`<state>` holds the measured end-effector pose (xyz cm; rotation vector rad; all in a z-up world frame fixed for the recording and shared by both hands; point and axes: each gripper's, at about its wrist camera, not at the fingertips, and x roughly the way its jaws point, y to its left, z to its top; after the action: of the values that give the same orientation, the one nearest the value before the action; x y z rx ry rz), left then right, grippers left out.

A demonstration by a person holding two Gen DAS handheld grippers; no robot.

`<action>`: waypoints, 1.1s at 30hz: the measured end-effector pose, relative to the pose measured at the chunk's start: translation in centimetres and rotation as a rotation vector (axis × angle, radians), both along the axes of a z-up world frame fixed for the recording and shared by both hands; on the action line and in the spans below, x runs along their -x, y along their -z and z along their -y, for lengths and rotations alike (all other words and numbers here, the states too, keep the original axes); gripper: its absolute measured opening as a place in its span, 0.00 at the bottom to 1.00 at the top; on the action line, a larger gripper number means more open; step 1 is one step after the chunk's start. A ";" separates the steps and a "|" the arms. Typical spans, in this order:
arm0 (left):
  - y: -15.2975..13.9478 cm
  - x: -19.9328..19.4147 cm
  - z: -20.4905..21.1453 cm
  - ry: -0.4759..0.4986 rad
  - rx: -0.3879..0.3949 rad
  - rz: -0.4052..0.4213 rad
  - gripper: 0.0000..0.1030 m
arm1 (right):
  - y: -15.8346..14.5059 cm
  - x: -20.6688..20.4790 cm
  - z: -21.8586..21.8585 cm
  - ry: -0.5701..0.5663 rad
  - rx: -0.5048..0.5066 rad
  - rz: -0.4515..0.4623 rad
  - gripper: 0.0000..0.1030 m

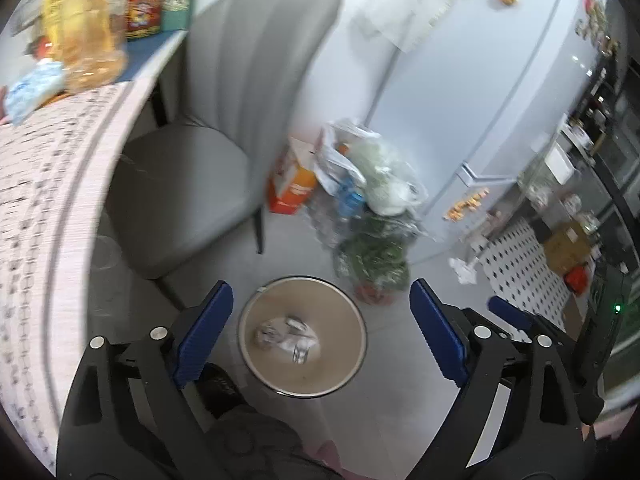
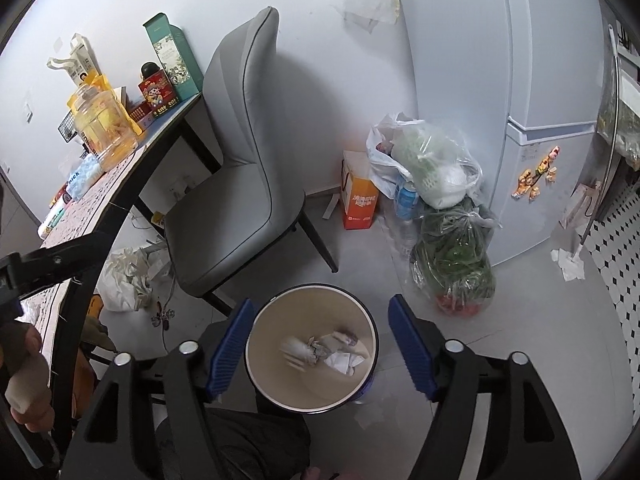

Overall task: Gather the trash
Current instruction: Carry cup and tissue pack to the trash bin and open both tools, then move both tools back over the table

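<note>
Your left gripper (image 1: 320,334) and right gripper (image 2: 320,350): both released, empty, above upright round beige-lined bin (image 2: 256,344); crumpled white paper scraps (image 2: 338,350) inside, print unreadable.

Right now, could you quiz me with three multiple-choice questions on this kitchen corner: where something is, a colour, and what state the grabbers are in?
1. Where is the crumpled paper?
A on the chair
B inside the bin
C on the table

2. What colour are the gripper pads?
A red
B green
C blue

3. How do both grippers stand?
A open, empty
B shut on paper
C shut on a bag

Answers: 1 B, the crumpled paper lies at the bottom of the bin. 2 C, the pads are blue. 3 A, left gripper and right gripper are spread with nothing between.
</note>
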<state>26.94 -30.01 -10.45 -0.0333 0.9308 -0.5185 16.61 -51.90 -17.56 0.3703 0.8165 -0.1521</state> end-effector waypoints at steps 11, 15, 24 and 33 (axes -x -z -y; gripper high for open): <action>-4.1 2.3 -8.5 -0.162 0.007 0.096 0.94 | -3.0 -0.9 -6.0 -0.111 0.023 0.060 0.89; -5.1 3.8 -11.7 -0.222 0.011 0.129 0.94 | -3.9 -1.0 -8.4 -0.154 0.026 0.070 0.92; -5.4 6.3 -17.8 -0.324 0.042 0.144 0.94 | -6.1 -1.5 -14.7 -0.269 0.054 0.088 0.92; -6.8 8.9 -23.6 -0.414 0.080 0.185 0.94 | -8.3 -1.3 -20.6 -0.374 0.078 0.115 0.92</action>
<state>18.07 -6.42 -3.70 -0.2417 0.6961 -0.1696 17.90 -31.27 -9.23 0.1468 0.7505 0.1842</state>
